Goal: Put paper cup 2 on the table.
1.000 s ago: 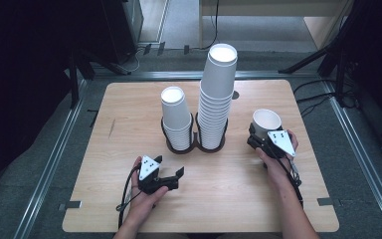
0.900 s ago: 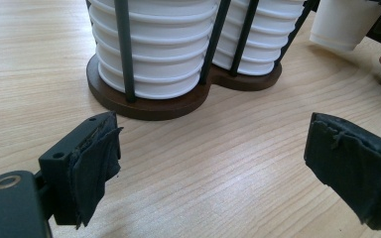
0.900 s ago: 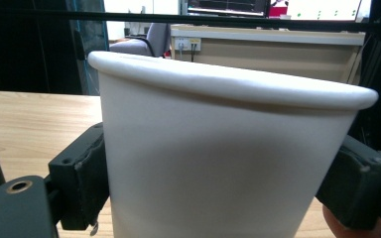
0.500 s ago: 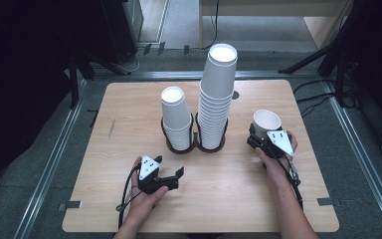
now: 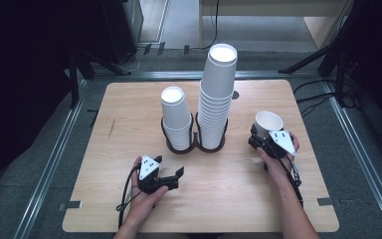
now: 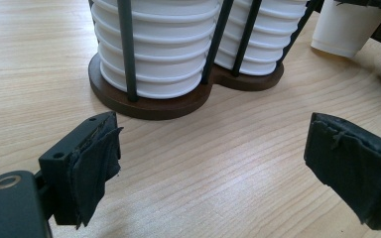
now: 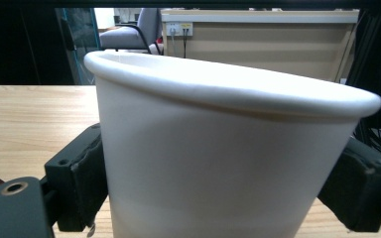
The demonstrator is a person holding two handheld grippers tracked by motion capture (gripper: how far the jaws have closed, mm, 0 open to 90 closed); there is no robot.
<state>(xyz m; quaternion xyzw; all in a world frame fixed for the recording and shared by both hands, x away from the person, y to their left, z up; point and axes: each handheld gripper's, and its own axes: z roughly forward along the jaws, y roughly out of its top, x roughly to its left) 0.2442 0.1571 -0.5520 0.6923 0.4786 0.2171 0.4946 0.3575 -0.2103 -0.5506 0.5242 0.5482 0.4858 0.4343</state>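
Paper cup (image 5: 268, 122) stood upright at the table's (image 5: 229, 199) right side, between the right gripper's (image 5: 259, 142) jaws, which had just been opening around it, whether touching its sides is unclear. Beside it, a dark two-ring holder (image 5: 195, 145) carried a short cup stack (image 5: 176, 117) and a taller stack (image 5: 218, 94). Near the front edge, the left gripper (image 5: 171, 175) rested released, empty.

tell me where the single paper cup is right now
In the high view the single paper cup stands on the table's right side, between the right gripper's jaws, right of the taller cup stack.
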